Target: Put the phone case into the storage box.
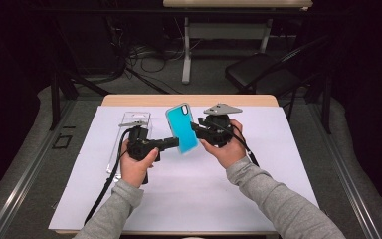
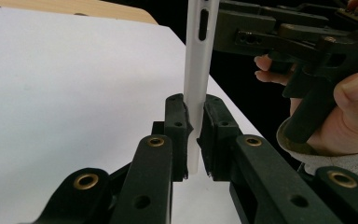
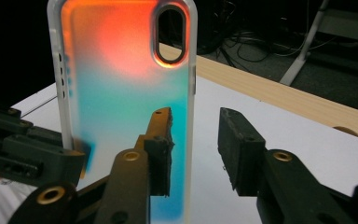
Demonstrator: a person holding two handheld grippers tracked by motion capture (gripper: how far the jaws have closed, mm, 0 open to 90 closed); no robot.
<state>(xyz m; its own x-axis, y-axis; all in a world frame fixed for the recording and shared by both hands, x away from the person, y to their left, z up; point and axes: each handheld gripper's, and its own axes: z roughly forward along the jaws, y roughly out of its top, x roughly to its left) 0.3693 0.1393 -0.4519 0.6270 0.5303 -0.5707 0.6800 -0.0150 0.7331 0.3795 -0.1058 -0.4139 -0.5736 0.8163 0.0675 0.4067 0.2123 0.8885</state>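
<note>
Both of my tongs meet at 1 phone case, held upright above the tabletop (image 1: 229, 199).

Left tongs (image 2: 195, 140) pinch the case (image 1: 182, 128) by its edge; my right tongs (image 3: 195, 151) stand parted around its other edge, pads off it.

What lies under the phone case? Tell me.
Under the phone case, held upright by the left gripper, lies the white sheet on the table. The case's own body covers the patch directly beneath.
</note>
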